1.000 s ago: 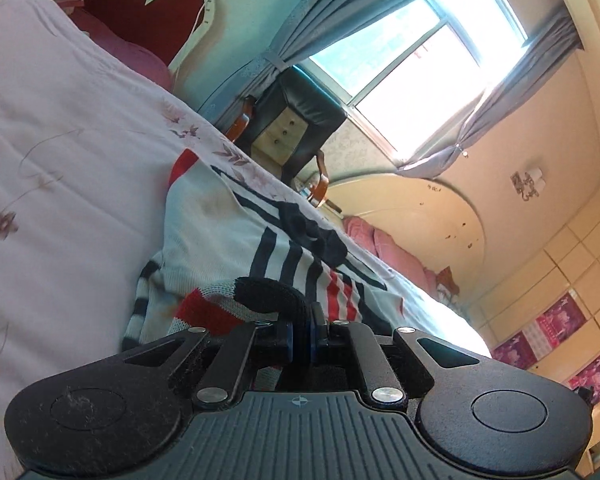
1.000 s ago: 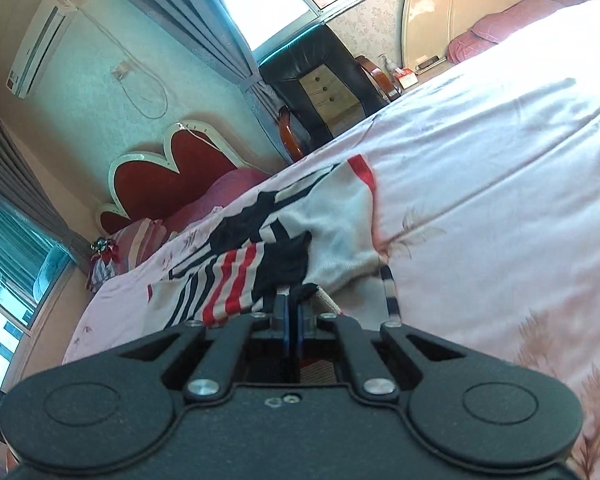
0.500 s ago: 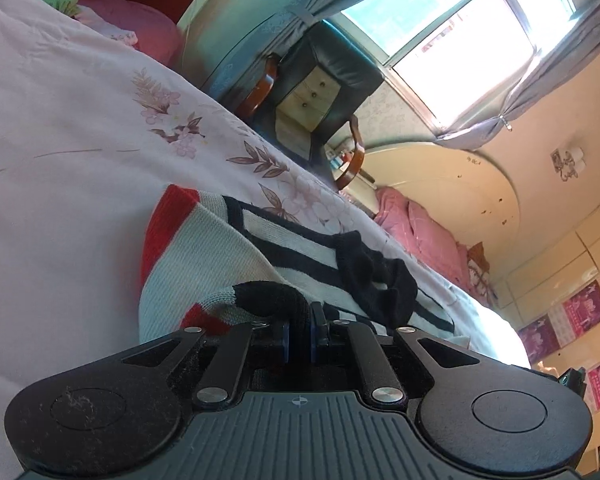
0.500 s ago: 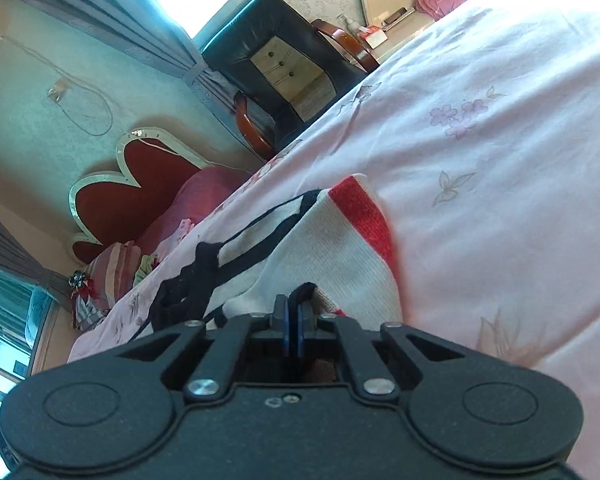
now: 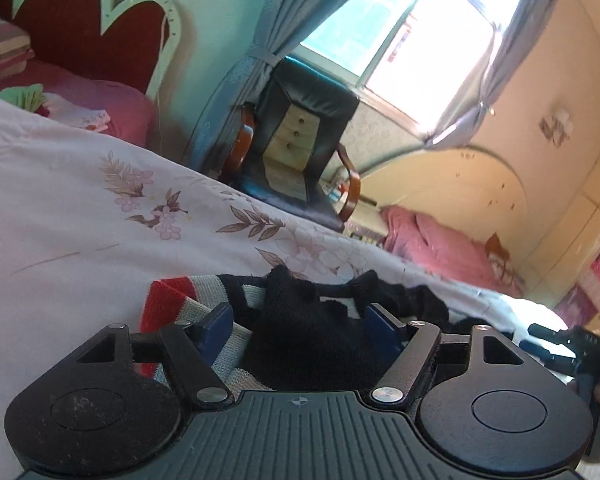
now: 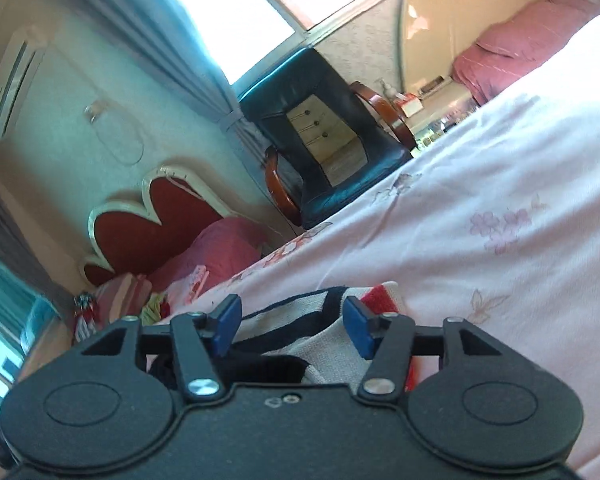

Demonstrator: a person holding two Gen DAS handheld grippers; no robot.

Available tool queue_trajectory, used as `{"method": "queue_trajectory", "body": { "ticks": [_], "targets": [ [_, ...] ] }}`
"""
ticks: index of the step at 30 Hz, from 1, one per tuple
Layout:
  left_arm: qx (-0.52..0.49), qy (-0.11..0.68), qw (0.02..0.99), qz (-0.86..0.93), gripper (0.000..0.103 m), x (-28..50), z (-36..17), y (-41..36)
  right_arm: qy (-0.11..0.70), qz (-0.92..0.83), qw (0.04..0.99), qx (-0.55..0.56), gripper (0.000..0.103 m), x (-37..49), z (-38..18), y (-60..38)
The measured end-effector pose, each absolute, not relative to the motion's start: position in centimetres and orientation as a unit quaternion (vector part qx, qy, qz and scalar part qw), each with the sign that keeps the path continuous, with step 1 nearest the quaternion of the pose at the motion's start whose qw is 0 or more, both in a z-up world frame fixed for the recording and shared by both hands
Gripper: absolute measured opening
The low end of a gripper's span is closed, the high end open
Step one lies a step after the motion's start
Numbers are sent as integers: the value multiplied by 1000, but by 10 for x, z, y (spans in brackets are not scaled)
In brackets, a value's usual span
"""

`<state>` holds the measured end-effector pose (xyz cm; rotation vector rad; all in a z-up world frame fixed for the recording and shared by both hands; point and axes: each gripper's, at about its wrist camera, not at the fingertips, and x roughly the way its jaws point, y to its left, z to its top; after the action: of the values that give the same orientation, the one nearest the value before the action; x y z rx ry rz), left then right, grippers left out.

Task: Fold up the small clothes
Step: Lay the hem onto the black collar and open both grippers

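A small knitted garment (image 5: 312, 328) with white, black and red stripes lies on the pink flowered bedspread (image 5: 60, 220). My left gripper (image 5: 300, 320) is open, its blue pads spread to either side of the black knit, low over the garment. In the right wrist view the garment (image 6: 320, 332) lies between the spread blue pads of my right gripper (image 6: 292, 320), which is open too. The right gripper also shows at the right edge of the left wrist view (image 5: 572, 352).
A black leather armchair (image 5: 304, 140) stands beyond the bed's far edge under the window. A red heart-shaped headboard (image 5: 72, 28) with pink pillows and folded clothes (image 5: 80, 116) is at the left. A second bed with pink bedding (image 5: 440, 248) lies to the right.
Both grippers were shut on the garment's edge and carried it forward over itself. Now both have opened and let the garment go onto the bed.
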<state>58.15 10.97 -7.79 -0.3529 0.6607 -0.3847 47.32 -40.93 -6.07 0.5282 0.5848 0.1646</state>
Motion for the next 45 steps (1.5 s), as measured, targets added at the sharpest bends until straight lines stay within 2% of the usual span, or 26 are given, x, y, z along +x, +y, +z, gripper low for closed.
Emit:
{"method": "queue_trajectory", "body": {
  "ticks": [2,4,5,6,7,9,10,11,12,14,15,20,22,24,26,29,30,31,32,33,34,35,40,43,45],
  "targets": [
    [-121,347,912,-183,50,588,-75,100,312,87,928,183,51,480,-59,-392],
    [-79,358,913,-178,46,588,-75,90,334,90,932,112,48,488,-58,-369],
    [-58,359,915,-177,40,588,-75,85,341,87,933,81,48,492,-59,-358],
    [-37,358,917,-174,33,586,-73,80,344,85,933,59,46,492,-60,-350],
    [-20,358,919,-168,20,585,-73,76,346,84,934,36,45,493,-61,-342],
    [-11,350,923,-160,13,582,-71,74,342,85,936,7,43,495,-62,-331],
    [-15,348,924,-157,6,582,-70,75,340,82,937,-11,41,496,-63,-327],
    [-17,343,926,-156,6,580,-69,76,336,81,938,-29,38,495,-63,-322],
    [-14,336,929,-154,6,577,-69,77,329,81,940,-45,31,494,-63,-318],
    [-5,323,935,-146,5,571,-68,76,316,85,943,-60,16,492,-62,-313],
    [-3,310,940,-139,5,567,-67,76,310,80,945,-63,4,490,-61,-313],
    [-16,216,973,-82,5,543,-55,83,253,45,966,-33,4,486,-45,-325],
    [-11,249,966,-62,5,555,-61,80,256,25,966,-25,4,492,-48,-330],
    [-13,296,954,-43,5,568,-76,80,296,-16,955,-22,1,507,-65,-337],
    [-12,307,951,-36,5,574,-76,79,337,-47,940,26,1,516,-84,-358],
    [17,313,949,-36,5,575,-75,72,332,-41,941,54,1,515,-81,-366],
    [23,313,949,-36,6,574,-74,71,330,-35,942,44,4,513,-80,-363],
    [23,314,948,-37,13,574,-73,71,321,-34,946,33,11,509,-77,-359],
    [14,314,949,-38,31,573,-69,74,306,-33,951,25,16,503,-72,-355],
    [1,308,951,-35,44,570,-64,78,289,-29,957,18,27,496,-65,-350],
    [-7,287,957,-35,62,562,-57,80,278,-18,960,12,38,491,-58,-344],
    [-8,261,965,-36,67,553,-49,79,273,4,962,8,39,487,-53,-336],
    [27,273,951,-141,67,544,-42,16,302,141,942,-35,36,496,-48,-272],
    [59,282,941,-178,67,544,-51,-24,321,161,932,-55,36,505,-58,-241],
    [63,306,933,-181,71,549,-60,-32,334,159,926,-73,37,505,-66,-231]
  ]
}}
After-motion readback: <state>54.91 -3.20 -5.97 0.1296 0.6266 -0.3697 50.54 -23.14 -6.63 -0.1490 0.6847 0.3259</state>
